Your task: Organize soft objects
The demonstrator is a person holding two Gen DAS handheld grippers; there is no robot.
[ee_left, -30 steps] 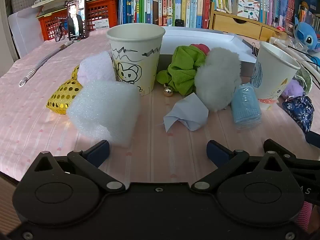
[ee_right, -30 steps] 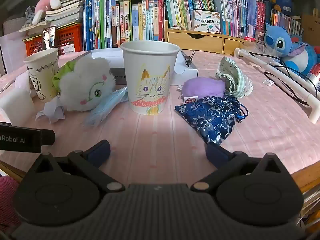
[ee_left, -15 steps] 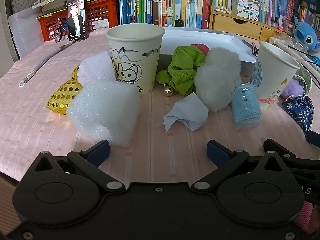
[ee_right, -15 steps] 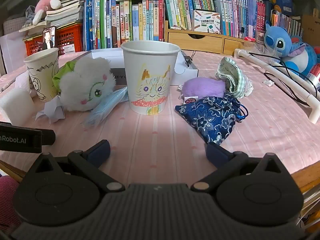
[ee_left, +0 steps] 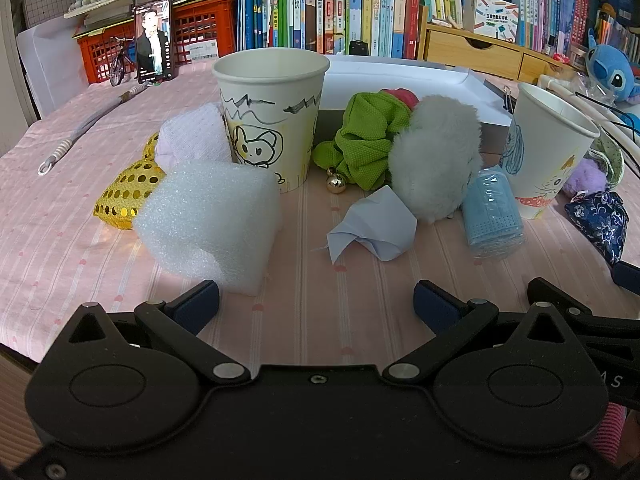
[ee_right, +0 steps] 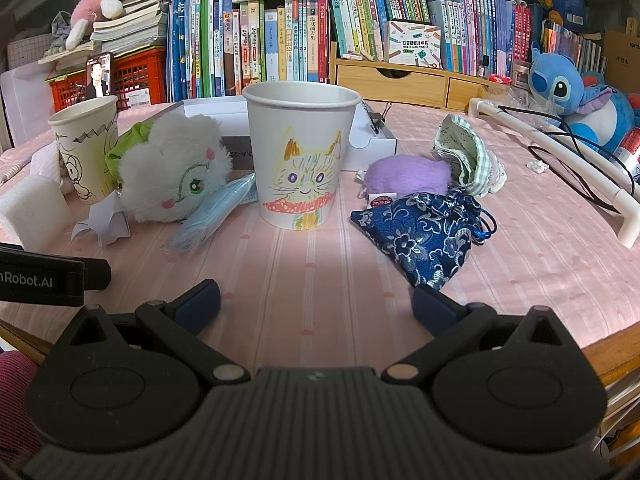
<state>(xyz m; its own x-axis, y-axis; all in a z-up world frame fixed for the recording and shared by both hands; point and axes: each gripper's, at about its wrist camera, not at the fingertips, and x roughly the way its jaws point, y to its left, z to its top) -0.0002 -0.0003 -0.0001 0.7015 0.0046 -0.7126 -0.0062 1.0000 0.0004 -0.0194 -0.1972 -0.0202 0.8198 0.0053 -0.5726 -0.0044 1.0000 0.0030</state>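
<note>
Soft items lie scattered on a pink tablecloth. A white foam block [ee_left: 210,226] rests just ahead of my left gripper [ee_left: 316,306], which is open and empty. Behind the foam stands a paper cup with a rabbit drawing [ee_left: 270,114]; a gold sequin pouch [ee_left: 126,190], green cloth [ee_left: 366,140], white fluffy plush [ee_left: 436,160], crumpled tissue [ee_left: 372,226] and blue mask pack [ee_left: 494,214] surround it. My right gripper [ee_right: 316,306] is open and empty, facing a cat-drawn paper cup [ee_right: 300,164]. A blue floral pouch [ee_right: 426,236], purple plush [ee_right: 404,176] and checked cloth [ee_right: 468,160] lie to its right.
A white box [ee_left: 396,80] sits behind the cups. Books, a red crate [ee_left: 200,40] and a wooden drawer unit [ee_right: 404,82] line the back. A phone [ee_left: 154,40] stands upright back left. A blue plush toy [ee_right: 576,100] and white tube [ee_right: 560,160] with cables are at right.
</note>
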